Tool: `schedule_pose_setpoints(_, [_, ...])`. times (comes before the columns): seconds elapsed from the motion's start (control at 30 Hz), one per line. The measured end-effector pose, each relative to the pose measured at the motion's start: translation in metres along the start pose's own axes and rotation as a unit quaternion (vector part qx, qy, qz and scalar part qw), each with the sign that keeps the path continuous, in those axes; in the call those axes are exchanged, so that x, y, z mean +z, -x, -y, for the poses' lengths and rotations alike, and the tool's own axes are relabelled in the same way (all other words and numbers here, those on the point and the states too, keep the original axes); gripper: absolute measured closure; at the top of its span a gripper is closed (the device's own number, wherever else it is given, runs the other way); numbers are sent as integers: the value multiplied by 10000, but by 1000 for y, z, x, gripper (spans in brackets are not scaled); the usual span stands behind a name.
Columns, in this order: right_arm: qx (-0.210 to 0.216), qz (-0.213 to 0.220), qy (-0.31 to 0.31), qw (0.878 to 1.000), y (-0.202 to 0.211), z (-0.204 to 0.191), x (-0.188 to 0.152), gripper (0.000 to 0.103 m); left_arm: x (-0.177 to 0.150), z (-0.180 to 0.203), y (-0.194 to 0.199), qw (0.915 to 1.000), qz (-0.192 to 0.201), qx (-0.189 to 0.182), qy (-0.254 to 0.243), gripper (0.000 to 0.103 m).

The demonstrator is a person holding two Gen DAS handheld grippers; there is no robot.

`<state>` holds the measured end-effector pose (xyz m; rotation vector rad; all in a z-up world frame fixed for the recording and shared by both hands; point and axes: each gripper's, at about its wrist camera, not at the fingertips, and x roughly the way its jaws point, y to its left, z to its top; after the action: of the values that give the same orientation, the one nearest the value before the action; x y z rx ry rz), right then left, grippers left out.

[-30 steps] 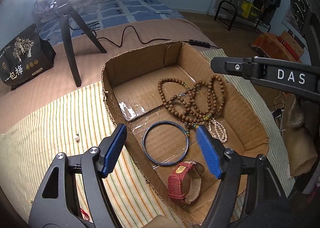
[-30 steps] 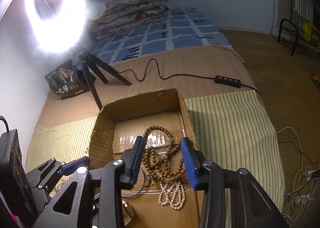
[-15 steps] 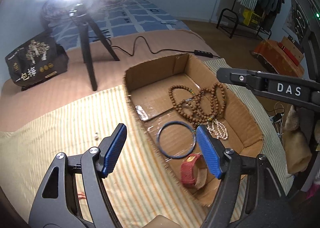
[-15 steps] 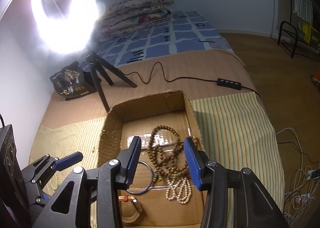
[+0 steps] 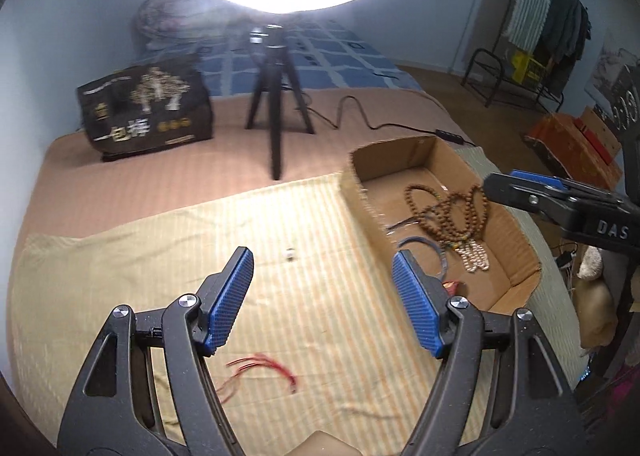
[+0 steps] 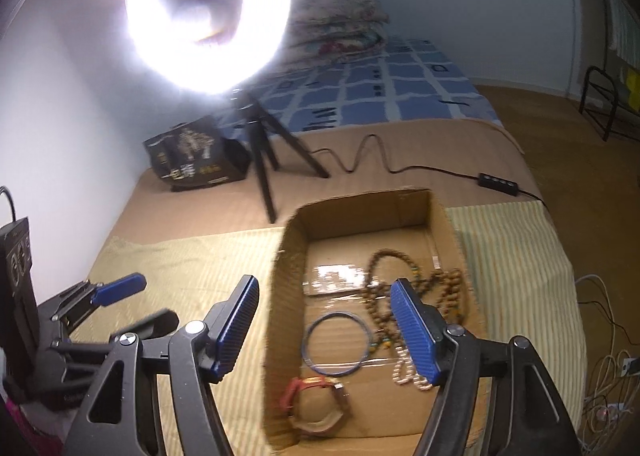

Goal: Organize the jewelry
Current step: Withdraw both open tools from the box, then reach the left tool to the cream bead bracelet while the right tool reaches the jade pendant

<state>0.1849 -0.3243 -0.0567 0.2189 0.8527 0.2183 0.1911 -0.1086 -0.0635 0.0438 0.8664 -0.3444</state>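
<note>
The left gripper [image 5: 322, 298] is held with its blue pads wide apart over the striped cloth [image 5: 160, 256], and nothing is gripped or touched by it. Between its fingers, farther off on the cloth, a single small pearl-like bead [image 5: 289, 254] is seen, and one bunch of red thread [image 5: 264, 370] is seen nearer, below the pads. The right gripper [image 6: 324, 330] is held above the near left part of the cardboard box [image 6: 360, 208]; its jaws are opening, nothing is pressed between them, and the box wall and the jewelry are seen only in the background of the gap. One box is counted, open at the top, and four pieces are contained in it: one long string of brown wooden beads [image 6: 444, 288] coiled in loops toward the right side, one blue bangle [image 6: 335, 343] lying flat near the middle, one small pearl strand [image 6: 404, 372] touching the lower end of the wooden beads, and one red strap bracelet [image 6: 316, 402] at the near end. A patch of clear tape [image 6: 334, 280] is seen on the box floor. Behind the box, one lit ring light [image 6: 208, 12] on a black tripod [image 6: 264, 152] and one black printed bag [image 6: 194, 154] are set on the bed.
</note>
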Motion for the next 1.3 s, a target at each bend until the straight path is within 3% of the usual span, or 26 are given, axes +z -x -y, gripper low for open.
schedule_pose_setpoints(0.1, [126,15,106,9999,2,-18,-4,27,-8,-18,11,9999,25,121,39,29])
schedule_pose_setpoints(0.7, [884,-511,649,9927,-37,-122,-46,27,-72,-123,65,9967,-68,616,519,29])
schedule_pose_setpoints(1.13, [1000,-1157,859,9845,-79,-150,-83,27,-112,-173,40,9894,-649,666,1113,29])
schedule_pose_setpoints(1.3, [1104,-1364,1167,9775,-94,-173,-100,27,-122,-180,25,9865,-865,704,1196,37])
